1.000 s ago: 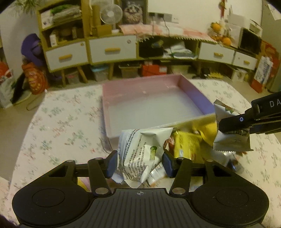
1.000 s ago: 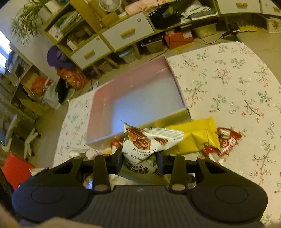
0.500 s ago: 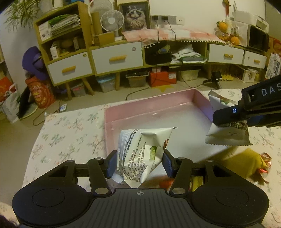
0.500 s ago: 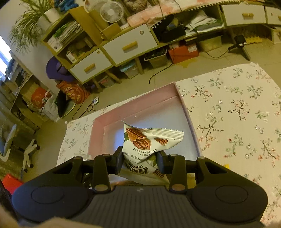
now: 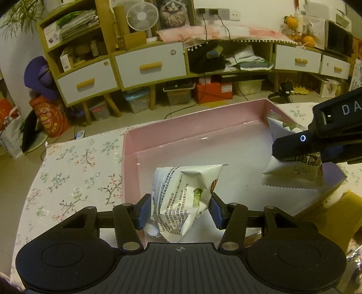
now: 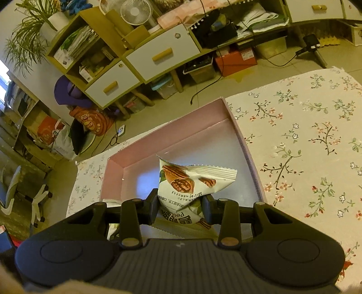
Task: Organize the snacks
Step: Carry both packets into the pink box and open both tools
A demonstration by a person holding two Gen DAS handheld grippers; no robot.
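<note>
A lived-in home — cluttered drawer cabinet [image 5: 149, 65], desk fan [image 5: 141, 15], floral tablecloth [image 6: 305, 140].

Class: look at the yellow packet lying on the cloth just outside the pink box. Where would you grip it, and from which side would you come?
Only part of the yellow packet shows, beside the pink box's near wall. It seems to lie flat, so probably come from above and pinch across its free edge, away from the wall. Both grippers, left and right, hold white packets, so one must let go first.

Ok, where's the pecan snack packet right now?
The pecan packet is pinched in the right gripper, held over the right side of the empty pink box on the floral tablecloth.
</note>
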